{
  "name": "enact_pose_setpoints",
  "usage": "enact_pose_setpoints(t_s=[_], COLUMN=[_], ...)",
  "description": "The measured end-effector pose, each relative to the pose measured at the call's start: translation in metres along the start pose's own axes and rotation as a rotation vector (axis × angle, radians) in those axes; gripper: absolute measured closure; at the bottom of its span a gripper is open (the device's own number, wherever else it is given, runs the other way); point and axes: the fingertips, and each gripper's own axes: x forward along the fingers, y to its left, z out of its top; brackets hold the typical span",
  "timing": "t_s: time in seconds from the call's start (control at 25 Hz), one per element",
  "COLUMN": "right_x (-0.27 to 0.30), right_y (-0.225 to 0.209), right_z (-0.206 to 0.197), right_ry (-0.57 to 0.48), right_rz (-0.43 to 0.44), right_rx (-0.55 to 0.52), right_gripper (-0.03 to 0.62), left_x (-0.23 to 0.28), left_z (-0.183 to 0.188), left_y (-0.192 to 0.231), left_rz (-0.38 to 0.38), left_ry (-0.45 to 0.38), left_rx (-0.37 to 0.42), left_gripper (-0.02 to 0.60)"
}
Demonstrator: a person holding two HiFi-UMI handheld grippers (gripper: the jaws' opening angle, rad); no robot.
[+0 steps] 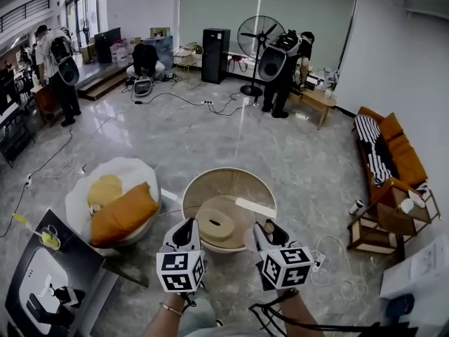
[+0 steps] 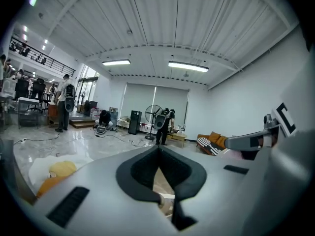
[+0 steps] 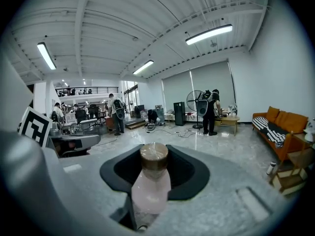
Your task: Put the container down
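My right gripper [image 1: 266,230] is shut on a pale pink container [image 3: 150,187] with a brown lid [image 3: 154,155]. The container stands upright between the jaws, and in the head view its lid [image 1: 268,227] shows over the near right rim of a round wooden tub-like table [image 1: 210,180]. Beside it on the left, my left gripper [image 1: 184,226] hangs over the same table's near edge. In the left gripper view, that gripper [image 2: 158,151] has its jaws closed together with nothing between them.
A beige ring-shaped piece [image 1: 215,222] lies inside the round table. A white round chair [image 1: 133,170] with yellow and orange cushions stands to the left, and a black table [image 1: 66,248] at lower left. An orange sofa [image 1: 396,153], a small wooden side table [image 1: 382,223] and floor cables [image 1: 344,272] lie to the right. People stand far back.
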Motion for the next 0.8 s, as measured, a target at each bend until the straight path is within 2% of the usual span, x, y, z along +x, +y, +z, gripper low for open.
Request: enact_pose_setpoints(t_s=[0.28, 0.8], right_x=[0.032, 0.133], right_y=[-0.015, -0.033], right_z=[0.007, 0.072], right_ry=[0.010, -0.021], right_rz=[-0.023, -0.063], right_rx=[0.009, 0.007], right_gripper=[0.457, 0.457], left_x=[0.045, 0.158], left_z=[0.016, 0.076], left_y=[0.010, 0.054], left_rz=[-0.028, -0.086], left_ry=[-0.015, -0.027], left_rx=[0.007, 0.026], left_gripper=[0.586, 0.585])
